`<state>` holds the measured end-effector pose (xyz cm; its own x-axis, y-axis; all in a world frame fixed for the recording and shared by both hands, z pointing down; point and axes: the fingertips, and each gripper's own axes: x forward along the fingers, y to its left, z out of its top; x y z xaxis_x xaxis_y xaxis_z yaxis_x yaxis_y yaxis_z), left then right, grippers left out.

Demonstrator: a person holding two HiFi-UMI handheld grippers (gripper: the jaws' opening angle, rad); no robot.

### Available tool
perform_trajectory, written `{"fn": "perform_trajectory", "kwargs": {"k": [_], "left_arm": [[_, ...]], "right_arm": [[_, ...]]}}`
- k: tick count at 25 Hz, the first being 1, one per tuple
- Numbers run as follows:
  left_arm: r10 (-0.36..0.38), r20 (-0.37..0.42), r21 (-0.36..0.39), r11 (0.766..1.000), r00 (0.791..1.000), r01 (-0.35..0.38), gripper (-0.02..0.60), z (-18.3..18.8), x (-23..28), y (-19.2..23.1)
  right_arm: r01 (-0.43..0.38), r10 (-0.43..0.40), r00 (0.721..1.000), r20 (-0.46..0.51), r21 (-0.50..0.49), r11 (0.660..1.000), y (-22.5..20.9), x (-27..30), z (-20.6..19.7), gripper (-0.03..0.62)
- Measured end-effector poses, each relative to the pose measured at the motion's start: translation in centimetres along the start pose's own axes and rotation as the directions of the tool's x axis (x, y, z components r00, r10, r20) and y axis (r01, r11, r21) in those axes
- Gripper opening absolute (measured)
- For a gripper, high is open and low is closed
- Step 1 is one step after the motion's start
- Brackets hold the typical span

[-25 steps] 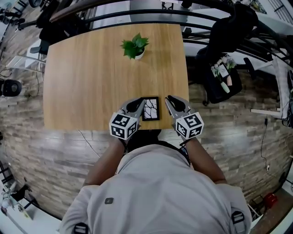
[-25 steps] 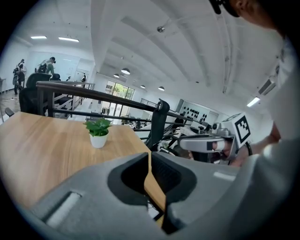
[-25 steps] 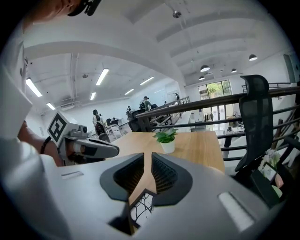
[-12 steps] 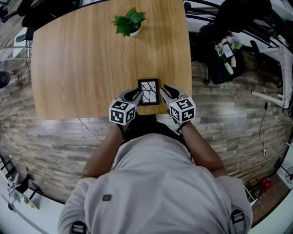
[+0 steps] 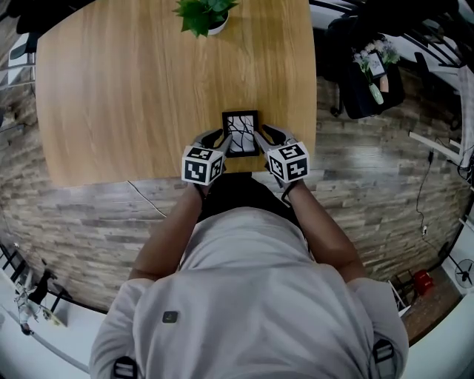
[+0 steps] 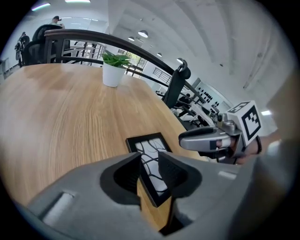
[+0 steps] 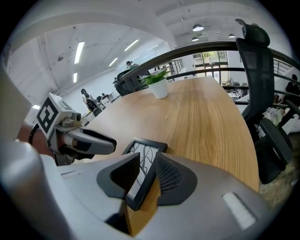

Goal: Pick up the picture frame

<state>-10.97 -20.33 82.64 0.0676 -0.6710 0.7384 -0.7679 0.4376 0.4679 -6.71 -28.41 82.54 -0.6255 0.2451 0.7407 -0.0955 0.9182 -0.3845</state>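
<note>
The picture frame (image 5: 241,133), black-rimmed with a white branch pattern, lies flat on the wooden table (image 5: 133,89) near its front edge. My left gripper (image 5: 215,138) sits at the frame's left side and my right gripper (image 5: 266,134) at its right side. Both sets of jaws are opening. In the left gripper view, the frame (image 6: 147,145) has its near corner in the gap of the left gripper (image 6: 149,160), pads not pressing it. In the right gripper view, the frame (image 7: 143,152) likewise reaches into the gap of the right gripper (image 7: 147,163).
A small potted plant (image 5: 201,13) in a white pot stands at the table's far side. A black office chair (image 7: 258,70) and a dark bag (image 5: 366,74) stand off the table's right edge. The front table edge runs just under both grippers.
Both grippers have dropped toward the table and closed in along the frame's two sides. Their jaws stand wider than before.
</note>
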Motion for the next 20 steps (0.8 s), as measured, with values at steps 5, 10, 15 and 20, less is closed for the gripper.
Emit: {"fn": "perform_trajectory", "kwargs": {"k": [5, 10, 15, 20], "left_arm": [[0.013, -0.047, -0.033, 0.999, 0.999, -0.014, 0.127, -1.2, 1.8, 1.3], [0.006, -0.084, -0.066, 0.998, 0.996, -0.012, 0.129, -2.0, 3.1, 1.9], [-0.004, -0.094, -0.081, 0.997, 0.996, -0.004, 0.127, -2.0, 3.7, 2.1], [0.002, -0.104, -0.068, 0.998, 0.995, -0.009, 0.107, -2.0, 3.8, 2.3]], "right_arm": [[0.009, -0.007, 0.998, -0.058, 0.024, 1.0, -0.6, 1.8, -1.9, 0.125], [0.021, -0.016, 0.994, -0.106, 0.048, 0.999, -1.1, 3.1, -3.0, 0.13], [0.036, -0.027, 0.992, -0.122, 0.069, 0.997, -1.3, 3.8, -3.3, 0.126], [0.061, -0.05, 0.992, -0.12, 0.088, 0.994, -1.3, 3.9, -3.3, 0.12]]}}
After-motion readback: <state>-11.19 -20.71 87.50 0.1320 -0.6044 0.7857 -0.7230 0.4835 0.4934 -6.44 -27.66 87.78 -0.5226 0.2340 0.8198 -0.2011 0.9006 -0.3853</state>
